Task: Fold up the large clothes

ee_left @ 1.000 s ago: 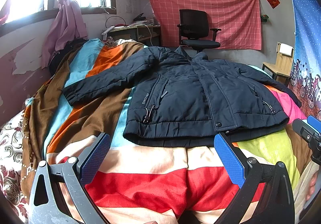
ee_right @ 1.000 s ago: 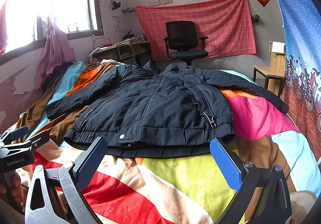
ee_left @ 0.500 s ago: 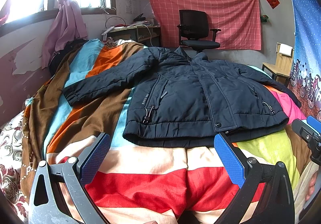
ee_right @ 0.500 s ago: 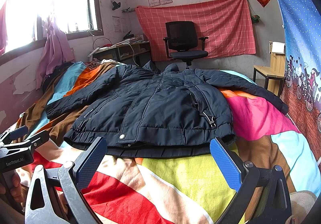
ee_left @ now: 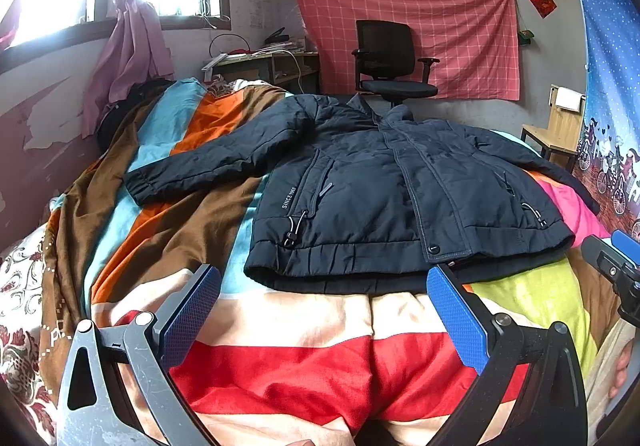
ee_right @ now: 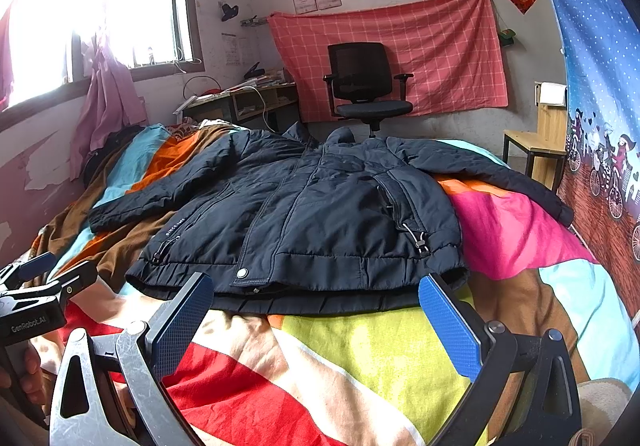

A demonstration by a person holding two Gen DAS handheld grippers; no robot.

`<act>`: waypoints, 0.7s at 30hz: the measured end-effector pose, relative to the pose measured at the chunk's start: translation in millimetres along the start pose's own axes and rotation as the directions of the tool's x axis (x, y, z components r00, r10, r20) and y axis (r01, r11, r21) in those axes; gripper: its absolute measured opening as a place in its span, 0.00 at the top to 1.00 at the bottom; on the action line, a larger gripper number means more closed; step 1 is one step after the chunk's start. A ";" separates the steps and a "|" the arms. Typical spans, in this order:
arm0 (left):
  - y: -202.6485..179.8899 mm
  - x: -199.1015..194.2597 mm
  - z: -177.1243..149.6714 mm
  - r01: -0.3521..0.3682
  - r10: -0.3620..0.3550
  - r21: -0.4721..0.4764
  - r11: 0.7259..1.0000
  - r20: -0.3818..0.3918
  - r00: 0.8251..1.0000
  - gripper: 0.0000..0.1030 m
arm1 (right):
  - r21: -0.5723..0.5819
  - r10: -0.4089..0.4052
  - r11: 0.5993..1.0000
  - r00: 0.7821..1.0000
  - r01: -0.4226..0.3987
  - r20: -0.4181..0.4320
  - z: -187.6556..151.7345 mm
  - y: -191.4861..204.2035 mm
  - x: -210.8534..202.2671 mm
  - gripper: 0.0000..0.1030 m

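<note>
A dark navy padded jacket lies flat, front up, on a bed with a striped multicolour cover; both sleeves are spread outward. In the right wrist view the same jacket fills the middle, hem toward me. My left gripper hovers open just short of the hem, nothing between its blue pads. My right gripper is also open and empty, near the hem's right half. Each gripper shows at the edge of the other's view, held by a hand.
A black office chair stands beyond the bed before a pink checked cloth on the wall. A cluttered desk is under the window at left. A wooden stool stands at right beside a blue patterned curtain.
</note>
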State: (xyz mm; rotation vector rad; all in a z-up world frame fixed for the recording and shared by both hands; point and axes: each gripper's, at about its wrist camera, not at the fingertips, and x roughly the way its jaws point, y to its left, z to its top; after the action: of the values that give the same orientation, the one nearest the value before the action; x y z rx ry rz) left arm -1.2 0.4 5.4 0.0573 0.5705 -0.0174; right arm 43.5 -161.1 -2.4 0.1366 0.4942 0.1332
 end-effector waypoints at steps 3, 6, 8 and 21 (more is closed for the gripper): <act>-0.1 -0.2 0.3 0.001 -0.001 -0.001 1.000 0.000 1.000 0.02 | -0.001 0.001 1.000 1.000 -0.001 0.000 0.0 -0.2 0.0 0.00; 0.0 -0.2 -0.2 0.001 -0.001 0.000 1.000 0.001 1.000 0.02 | 0.000 0.000 1.000 1.000 0.000 0.000 0.0 -0.3 0.0 0.00; 0.0 -0.4 -0.2 0.000 0.000 0.000 1.000 0.001 1.000 0.02 | 0.001 0.001 1.000 1.000 -0.001 0.001 0.0 -0.4 -0.1 0.00; -0.6 -4.4 3.3 0.000 0.000 0.001 1.000 0.005 1.000 0.02 | 0.001 0.001 1.000 1.000 -0.001 0.002 0.6 -0.4 -0.8 0.00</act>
State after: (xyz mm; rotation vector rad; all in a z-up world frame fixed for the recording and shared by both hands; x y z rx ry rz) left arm -3.1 -0.4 10.6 0.0580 0.5651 -0.0178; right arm 43.2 -161.7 -1.6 0.1376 0.4927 0.1334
